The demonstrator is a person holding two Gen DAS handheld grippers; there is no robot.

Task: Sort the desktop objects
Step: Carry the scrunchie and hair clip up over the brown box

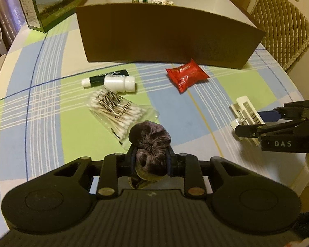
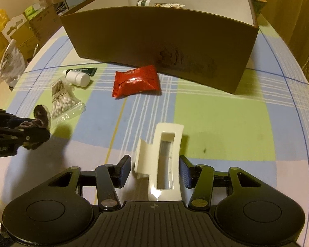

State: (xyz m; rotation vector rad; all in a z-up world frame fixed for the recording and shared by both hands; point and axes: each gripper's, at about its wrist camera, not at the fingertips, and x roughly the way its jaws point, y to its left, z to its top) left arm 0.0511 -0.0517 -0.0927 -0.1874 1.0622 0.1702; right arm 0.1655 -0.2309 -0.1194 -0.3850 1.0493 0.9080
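**Table contents mid-sort, two wrist views**

Left wrist view: left hand-held gripper (image 1: 150,160), jaws pinched on a dark purple velvet scrunchie (image 1: 149,144), held above the checked table (image 1: 51,123). Beyond it, a clear bag of cotton swabs (image 1: 116,111); a white bottle (image 1: 119,83) touching a dark tube (image 1: 105,77); a red sachet (image 1: 186,78) just before the brown cardboard box (image 1: 166,39), which holds small items at the back. Green milk carton (image 1: 45,4) far left. Right hand-held gripper (image 1: 255,123) at the right edge, over a white plastic clip (image 1: 246,111).

Right wrist view: right hand-held gripper (image 2: 154,170), jaws spread, white plastic clip (image 2: 164,160) lying on the table (image 2: 216,123) between the pads; left pad clearly apart from it, right pad close beside. Red sachet (image 2: 136,81) ahead, near the box (image 2: 164,45). Left hand-held gripper (image 2: 34,131) at left with the scrunchie (image 2: 39,116), next to the swab bag (image 2: 64,100).
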